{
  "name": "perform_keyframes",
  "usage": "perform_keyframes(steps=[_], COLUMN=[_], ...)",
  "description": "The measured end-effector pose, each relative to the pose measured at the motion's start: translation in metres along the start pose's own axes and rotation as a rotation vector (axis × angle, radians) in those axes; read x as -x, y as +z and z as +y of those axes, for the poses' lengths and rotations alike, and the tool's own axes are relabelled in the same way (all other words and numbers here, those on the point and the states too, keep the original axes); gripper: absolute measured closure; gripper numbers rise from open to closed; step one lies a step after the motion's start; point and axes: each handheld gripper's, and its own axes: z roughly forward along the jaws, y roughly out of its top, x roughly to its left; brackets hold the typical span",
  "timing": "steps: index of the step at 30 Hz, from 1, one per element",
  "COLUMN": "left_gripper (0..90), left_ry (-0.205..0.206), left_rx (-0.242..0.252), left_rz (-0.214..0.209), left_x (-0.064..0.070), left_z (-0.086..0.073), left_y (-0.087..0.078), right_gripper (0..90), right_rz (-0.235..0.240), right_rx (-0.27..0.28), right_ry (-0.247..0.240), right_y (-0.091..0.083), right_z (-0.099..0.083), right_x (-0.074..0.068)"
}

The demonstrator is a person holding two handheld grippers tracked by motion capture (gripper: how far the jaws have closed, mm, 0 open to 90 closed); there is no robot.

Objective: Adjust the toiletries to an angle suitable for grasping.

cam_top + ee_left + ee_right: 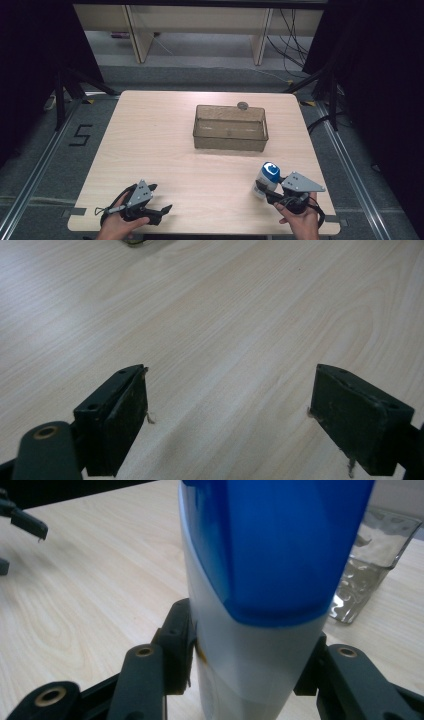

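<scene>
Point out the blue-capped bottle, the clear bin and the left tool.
blue-capped bottle (266,178): high view, on its white body below the cap.
clear bin (229,143): high view, on its near wall.
left tool (227,412): left gripper view, midway between its open jaws.

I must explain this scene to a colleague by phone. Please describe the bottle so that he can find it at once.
On the light wooden table, look at the near right corner, in front of the clear plastic bin. There the white bottle stands upright, gripped by the right gripper. Its blue cap sets it apart: nothing else on the table is blue.
</scene>
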Motion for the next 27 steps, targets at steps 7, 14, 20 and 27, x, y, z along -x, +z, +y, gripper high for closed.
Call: perform_keyframes(steps=[7, 14, 20, 27], left_gripper=[14.8, 14.8, 14.8, 14.8], left_ry=[-0.003, -0.028, -0.027, -0.024], left_rx=[0.004, 0.025, 0.023, 0.016], left_rz=[-0.005, -0.008, -0.010, -0.004], left_x=[-0.001, 0.001, 0.001, 0.001], left_z=[0.000, 0.000, 0.000, 0.000], left_y=[0.000, 0.001, 0.001, 0.001], right_gripper=[55.5, 55.5, 55.6, 55.6], right_rz=[-0.025, -0.012, -0.029, -0.039], right_rx=[-0.008, -0.018, -0.008, -0.006], right_ry=[0.016, 0.040, 0.034, 0.039], right_y=[0.003, 0.003, 0.004, 0.005], right_z=[0.001, 0.003, 0.005, 0.007], right_x=[0.007, 0.007, 0.010, 0.014])
